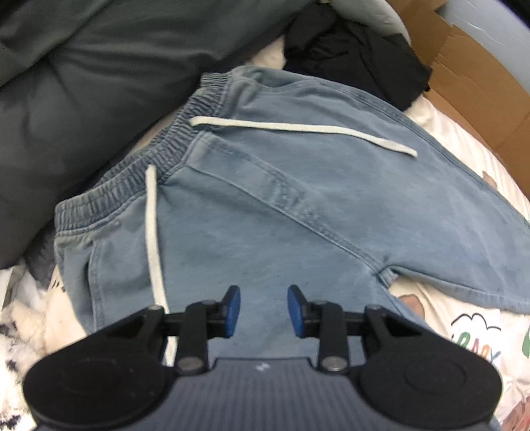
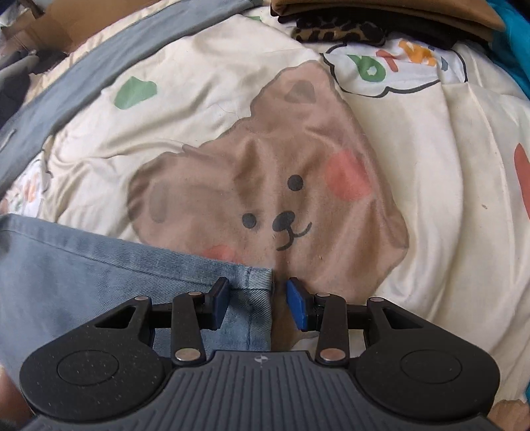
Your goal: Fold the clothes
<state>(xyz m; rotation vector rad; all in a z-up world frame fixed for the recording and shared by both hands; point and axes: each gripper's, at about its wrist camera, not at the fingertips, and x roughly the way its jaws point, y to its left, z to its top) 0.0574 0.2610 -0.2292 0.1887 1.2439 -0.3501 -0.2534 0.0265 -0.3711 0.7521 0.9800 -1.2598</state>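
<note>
- Cream cotton bedding printed with a brown cartoon bear [image 2: 265, 185] covered the bed, and all the work lay on top of it.
- Spread flat on that cover were the faded blue denim trousers with an elastic waistband [image 1: 298, 205], waist toward the dark grey padded quilt [image 1: 66, 99] and legs running away from it.
- Its 2 white drawstring ends [image 1: 154, 232] trailed loose across the front, not tucked in.
- I saw no fold in the trousers yet: the crotch seam lay open and both legs looked side by side, so I judged the job barely begun on this piece.
- The left gripper [image 1: 264, 311] hung above the upper leg with its blue pads apart and nothing between them.
- The right gripper [image 2: 258, 306] sat at the hem corner of one leg [image 2: 255, 281]; its jaws were apart, straddling the edge of the cloth without pinching it.
- A crumpled black garment [image 1: 357, 59] lay beyond the waistband beside a brown cardboard box [image 1: 463, 83], seemingly waiting its turn.
- At the far edge, a folded tan cloth stacked over a leopard-print piece [image 2: 381, 16] suggested some items were already done.
- What remained, to my eye, was gripping the hem, bringing leg over leg, then folding toward the waist.
</note>
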